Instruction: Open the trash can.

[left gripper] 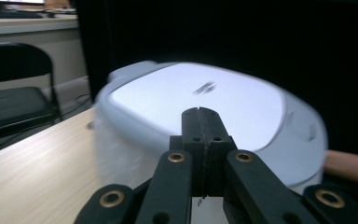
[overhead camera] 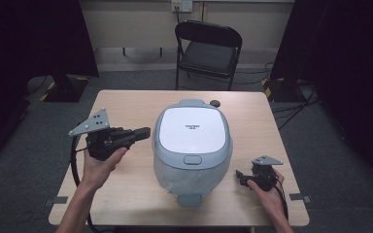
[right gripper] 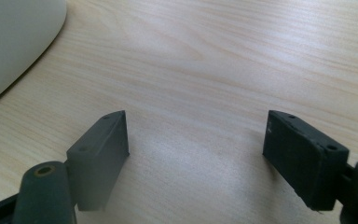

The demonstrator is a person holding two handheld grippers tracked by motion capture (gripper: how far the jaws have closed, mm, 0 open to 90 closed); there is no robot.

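L gripper [overhead camera: 144, 131] jaws together, empty, aimed at rice cooker [overhead camera: 192, 145] lid, likely to press; R gripper [overhead camera: 241, 176] apart, idle nr table [overhead camera: 126, 104] front-right corner.

Black gripper [overhead camera: 144, 132] — brass-ringed, seemingly — grey plate.

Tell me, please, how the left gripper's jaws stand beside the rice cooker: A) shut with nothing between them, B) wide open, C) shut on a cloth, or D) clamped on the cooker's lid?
A: in the left gripper view the left gripper shows its pads pressed together, short of the rice cooker.
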